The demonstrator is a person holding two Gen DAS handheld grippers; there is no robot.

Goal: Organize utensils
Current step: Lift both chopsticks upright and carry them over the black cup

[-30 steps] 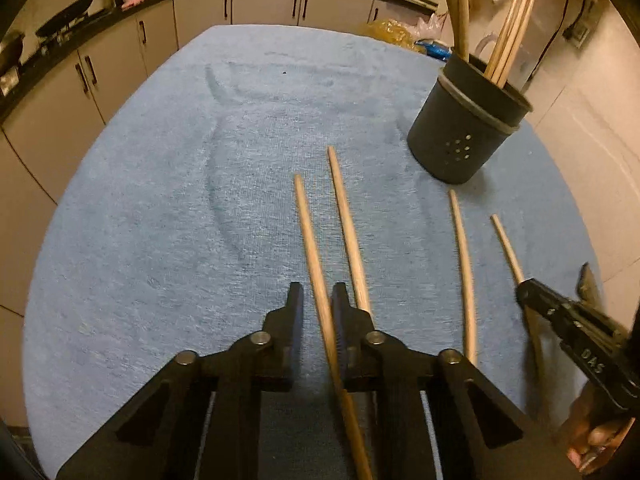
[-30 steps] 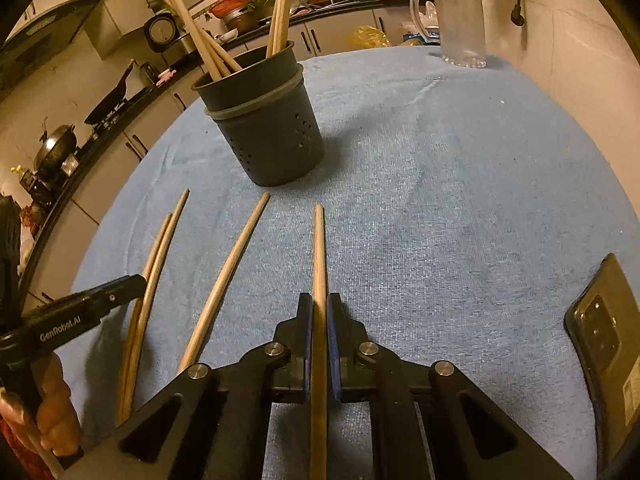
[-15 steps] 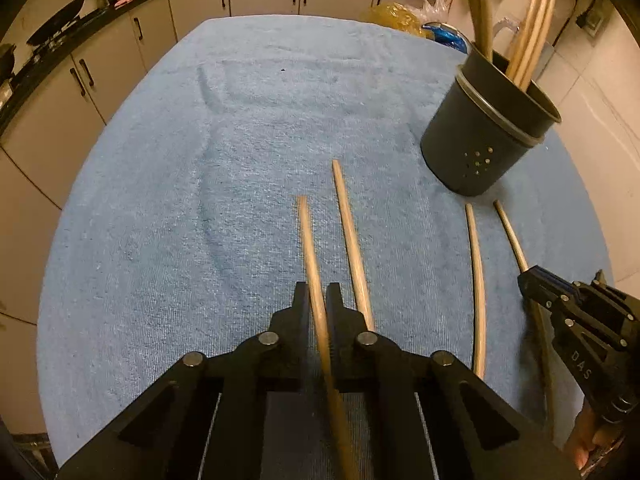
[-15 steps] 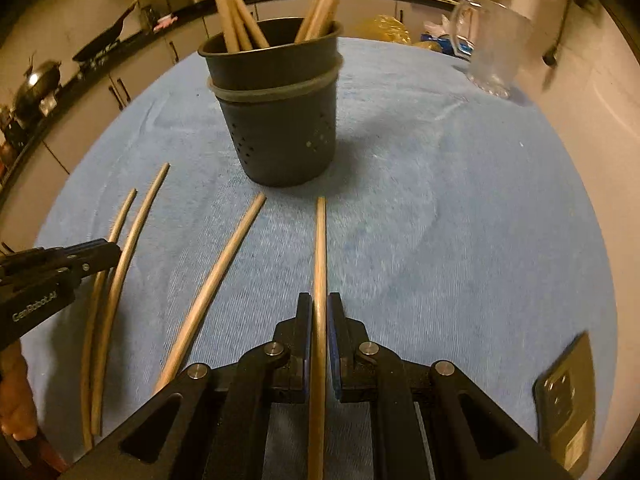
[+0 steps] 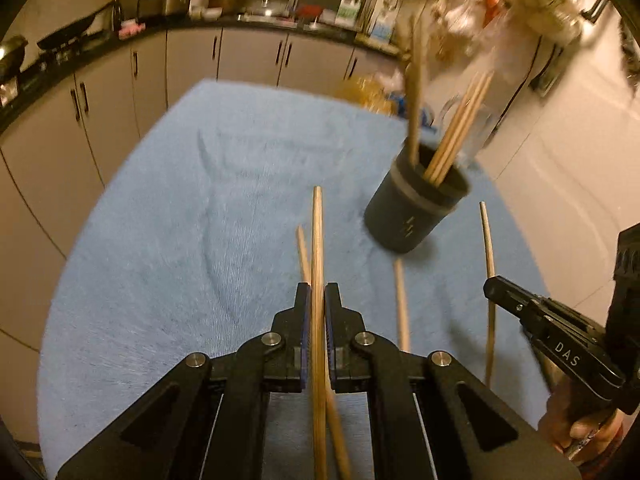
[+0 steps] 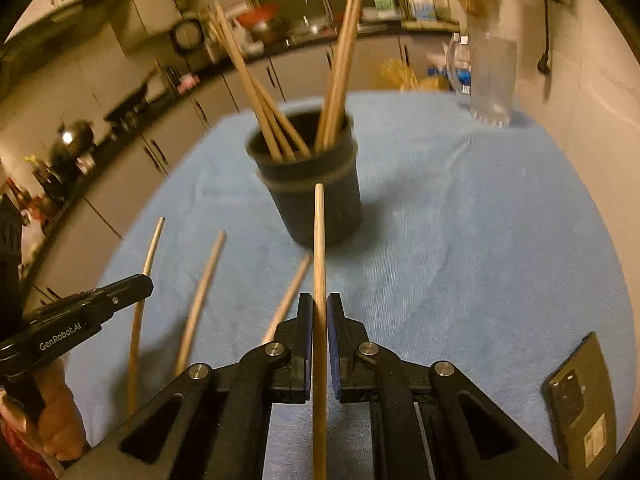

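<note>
ITEM 1 – left gripper (image 5: 316, 304): jaws nipped tight on one wooden chopstick (image 5: 317, 240), which runs fwd between the pads, tip pointing to the far side of the table. Stick looks clear of the cloth, lifted.

ITEM 2 – right gripper (image 6: 319, 312): same state, clamped narrow on a second chopstick (image 6: 319, 240); its tip overlaps the front wall of the holder in this view.

ITEM 3 – utensil holder (image 6: 310, 184): dark cylindrical pot w/ pale band near rim, upright on the blue towel (image 6: 460, 240), far-centre from the right wrist cam, far-right from the left. Already has several chopsticks leaning in it.

ITEM 4 – loose chopsticks, flat on towel: one just under/beside the left gripper's stick (image 5: 303, 252); one nearer the holder (image 5: 401, 308). Right cam shows three lying at left.

ITEM 5 – misc.: phone (image 6: 580, 400) near-right edge of towel; clear glass jug (image 6: 490, 76) far right. Kitchen cabinets behind, blurred.

STEP (judged): pick-up done both sides; carry-to-holder in hand. Task partway – some sticks in, more still out.

NEXT (judged): bring each stick over the holder's mouth, tip it steeper so the point goes down inside, avoid knocking the sticks already leaning there, then let go. Prob. one hand at a time, opening is narrow.
</note>
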